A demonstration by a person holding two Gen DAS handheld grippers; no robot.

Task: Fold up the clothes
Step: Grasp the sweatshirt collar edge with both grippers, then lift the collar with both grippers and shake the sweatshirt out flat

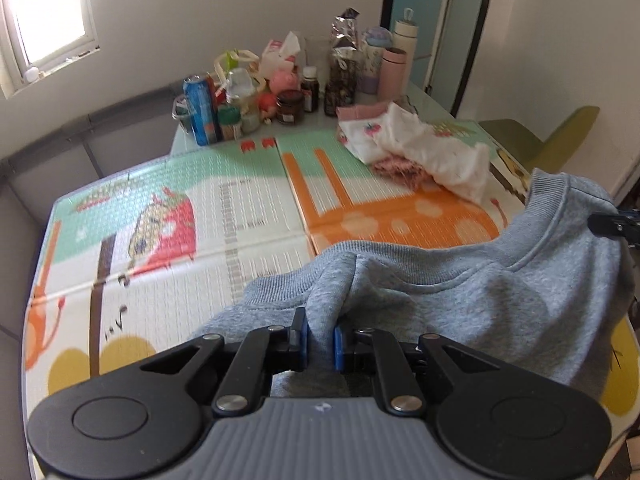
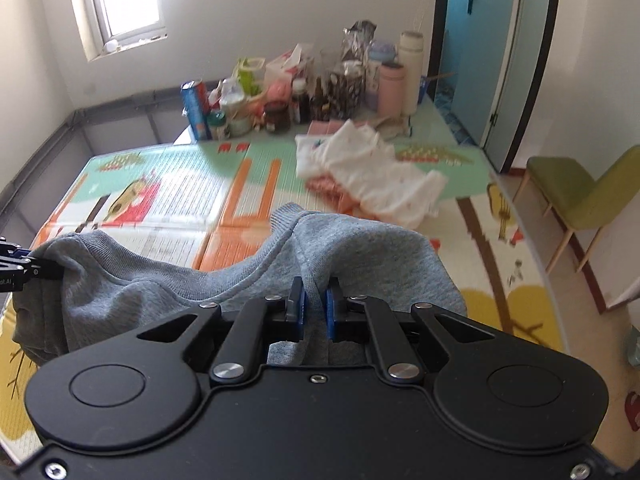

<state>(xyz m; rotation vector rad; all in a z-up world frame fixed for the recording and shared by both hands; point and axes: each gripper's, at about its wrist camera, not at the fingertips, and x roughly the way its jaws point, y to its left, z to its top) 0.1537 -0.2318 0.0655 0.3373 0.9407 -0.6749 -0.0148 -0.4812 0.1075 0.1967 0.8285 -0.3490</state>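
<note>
A grey sweatshirt [image 1: 500,292] hangs between my two grippers above the colourful play mat [image 1: 200,220]. My left gripper [image 1: 319,338] is shut on a fold of the grey fabric near one shoulder. My right gripper [image 2: 315,310] is shut on the sweatshirt [image 2: 360,248] near the other shoulder, with the ribbed collar sagging between them. The right gripper's tip shows at the right edge of the left wrist view [image 1: 612,224]; the left gripper's tip shows at the left edge of the right wrist view [image 2: 24,268].
A pile of white and pink clothes [image 1: 420,148] lies at the far right of the mat [image 2: 160,196]; it also shows in the right wrist view [image 2: 368,172]. Bottles, jars and a can [image 1: 200,108] crowd the table's far end. A green chair [image 2: 580,192] stands right.
</note>
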